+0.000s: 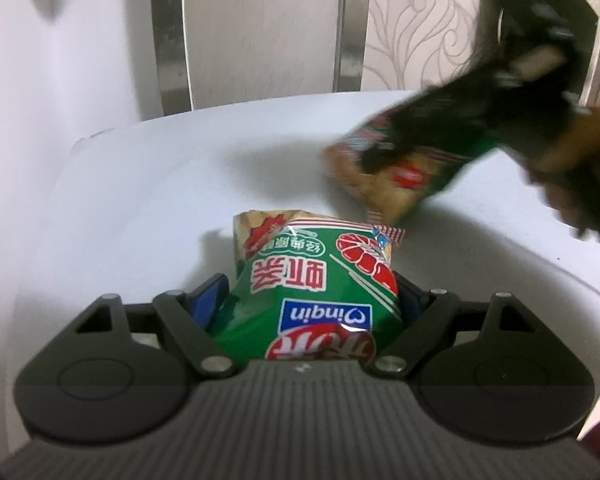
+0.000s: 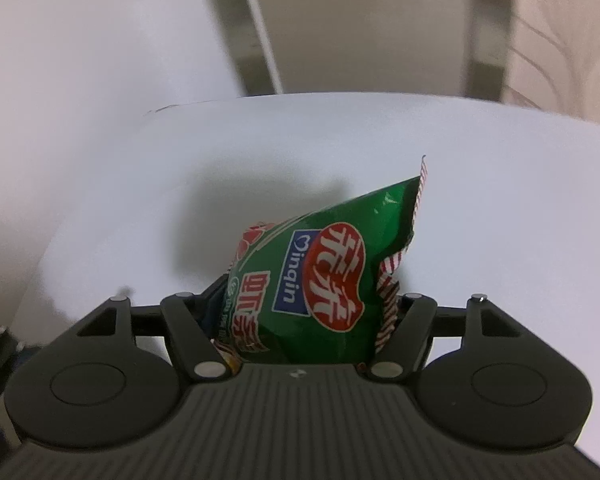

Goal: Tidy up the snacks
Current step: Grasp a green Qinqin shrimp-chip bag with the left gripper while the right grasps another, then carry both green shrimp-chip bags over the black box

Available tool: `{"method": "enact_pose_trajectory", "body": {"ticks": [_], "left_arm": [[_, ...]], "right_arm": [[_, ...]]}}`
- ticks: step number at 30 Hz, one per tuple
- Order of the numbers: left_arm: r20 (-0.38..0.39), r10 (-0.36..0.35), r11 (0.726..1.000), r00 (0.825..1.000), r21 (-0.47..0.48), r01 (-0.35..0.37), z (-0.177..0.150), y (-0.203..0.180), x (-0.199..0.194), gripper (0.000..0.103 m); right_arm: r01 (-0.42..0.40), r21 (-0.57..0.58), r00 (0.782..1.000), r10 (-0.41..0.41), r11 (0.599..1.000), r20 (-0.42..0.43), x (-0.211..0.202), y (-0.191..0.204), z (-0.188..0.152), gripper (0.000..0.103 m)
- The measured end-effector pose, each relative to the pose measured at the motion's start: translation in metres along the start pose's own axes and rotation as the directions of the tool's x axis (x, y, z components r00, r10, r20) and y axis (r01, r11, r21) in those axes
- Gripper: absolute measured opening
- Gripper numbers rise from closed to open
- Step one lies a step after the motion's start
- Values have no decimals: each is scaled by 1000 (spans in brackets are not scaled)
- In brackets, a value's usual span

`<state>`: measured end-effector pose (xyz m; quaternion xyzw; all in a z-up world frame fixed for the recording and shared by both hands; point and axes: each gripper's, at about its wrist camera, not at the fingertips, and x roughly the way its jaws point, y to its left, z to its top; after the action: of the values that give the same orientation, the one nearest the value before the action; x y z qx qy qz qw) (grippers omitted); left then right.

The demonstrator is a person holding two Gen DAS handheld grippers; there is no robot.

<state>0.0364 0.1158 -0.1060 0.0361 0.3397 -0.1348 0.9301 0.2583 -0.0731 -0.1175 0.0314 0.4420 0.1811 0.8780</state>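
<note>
My left gripper is shut on a green shrimp-chip snack bag, held just above the white table. My right gripper is shut on a second green snack bag of the same kind, held above the table. In the left wrist view the right gripper shows blurred at the upper right, with its bag hanging over the table's far right part.
The white table's far edge curves across the back. Behind it stand a white panel with metal strips and a patterned wall. A hand holds the right gripper.
</note>
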Motion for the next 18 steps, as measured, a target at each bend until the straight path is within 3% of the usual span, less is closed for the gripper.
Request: {"method": "enact_pose_trajectory", "body": {"ticks": [6, 11, 18], "left_arm": [[-50, 92, 996, 995, 7, -91, 6, -23, 15, 91], [-34, 160, 986, 987, -35, -161, 1, -35, 16, 90], [-20, 216, 975, 976, -56, -217, 4, -49, 17, 76]], "right_arm": [[19, 71, 999, -21, 997, 29, -48, -35, -44, 73], [22, 81, 999, -26, 996, 46, -85, -52, -76, 73], [-29, 95, 996, 21, 995, 81, -127, -53, -104, 72]]}}
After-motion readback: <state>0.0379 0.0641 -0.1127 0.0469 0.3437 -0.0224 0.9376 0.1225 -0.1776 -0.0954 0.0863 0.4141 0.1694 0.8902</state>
